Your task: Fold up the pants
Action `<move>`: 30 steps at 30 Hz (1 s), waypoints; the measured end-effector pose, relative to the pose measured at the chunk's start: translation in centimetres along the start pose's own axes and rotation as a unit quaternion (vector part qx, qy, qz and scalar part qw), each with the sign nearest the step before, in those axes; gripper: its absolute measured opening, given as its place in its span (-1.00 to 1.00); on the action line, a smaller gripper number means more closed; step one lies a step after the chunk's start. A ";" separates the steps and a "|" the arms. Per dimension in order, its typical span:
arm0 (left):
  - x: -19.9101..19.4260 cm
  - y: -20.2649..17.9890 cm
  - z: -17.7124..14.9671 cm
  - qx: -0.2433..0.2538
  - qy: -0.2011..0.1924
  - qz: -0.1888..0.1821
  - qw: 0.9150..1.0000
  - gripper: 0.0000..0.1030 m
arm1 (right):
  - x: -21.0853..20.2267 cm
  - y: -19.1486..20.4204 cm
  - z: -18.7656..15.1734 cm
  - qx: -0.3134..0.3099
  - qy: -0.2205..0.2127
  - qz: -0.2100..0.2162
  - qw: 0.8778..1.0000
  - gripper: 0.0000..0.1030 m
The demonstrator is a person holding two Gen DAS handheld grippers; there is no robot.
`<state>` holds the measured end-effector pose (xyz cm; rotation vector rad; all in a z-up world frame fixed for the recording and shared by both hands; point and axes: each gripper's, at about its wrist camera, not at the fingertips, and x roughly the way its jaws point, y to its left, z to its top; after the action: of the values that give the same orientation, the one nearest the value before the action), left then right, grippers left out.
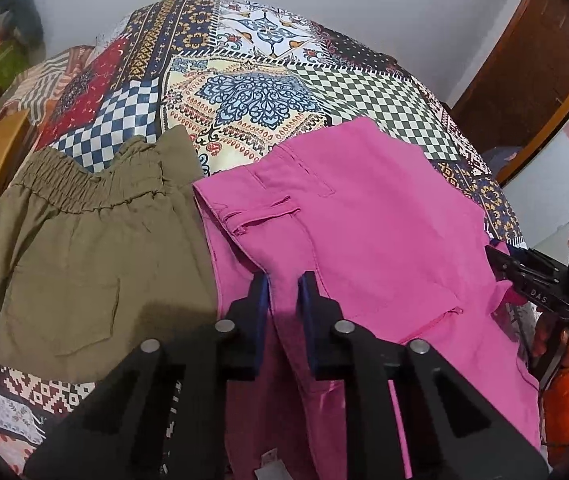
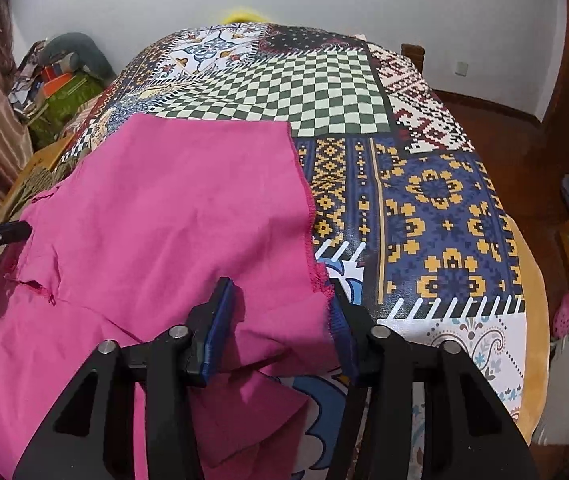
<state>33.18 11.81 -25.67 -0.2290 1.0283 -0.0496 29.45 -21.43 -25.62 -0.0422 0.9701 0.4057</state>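
Observation:
Pink pants [image 1: 364, 220] lie spread on the patterned cloth [image 1: 264, 92], waistband to the left in the left wrist view. My left gripper [image 1: 285, 294] is down on them near the seat seam, its blue pads pinching a ridge of pink fabric. In the right wrist view the pink pants [image 2: 184, 200] end in a frayed hem. My right gripper [image 2: 280, 308] straddles that hem corner, jaws apart, cloth lying loose between the pads. The right gripper [image 1: 502, 266] also shows at the pants' right edge in the left wrist view. The left gripper's tip [image 2: 8, 234] shows at the far left.
Olive pants [image 1: 76, 248] with an elastic waist lie just left of the pink pair. The patterned cloth [image 2: 424, 200] extends beyond the hem. A person's orange sleeve [image 1: 568, 400] is at the right. A wooden door [image 1: 532, 60] and clutter [image 2: 56, 80] stand by the walls.

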 end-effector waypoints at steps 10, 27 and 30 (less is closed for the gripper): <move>-1.7 -2.8 1.0 0.070 -0.052 0.057 0.995 -0.85 | 0.3 1.2 -0.4 -0.048 0.004 -0.031 0.998 -0.79; -2.0 -0.5 1.3 0.047 -0.018 0.067 0.996 -0.79 | -0.2 0.7 0.0 -0.032 0.025 -0.035 0.999 -0.68; -3.1 0.1 1.8 0.040 -0.025 0.068 0.997 -0.71 | -1.2 0.5 0.5 -0.028 0.023 -0.032 0.999 -0.58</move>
<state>33.06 12.69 -22.19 -0.0862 0.9876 0.0379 29.05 -21.21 -24.31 -0.1332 1.0011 0.3750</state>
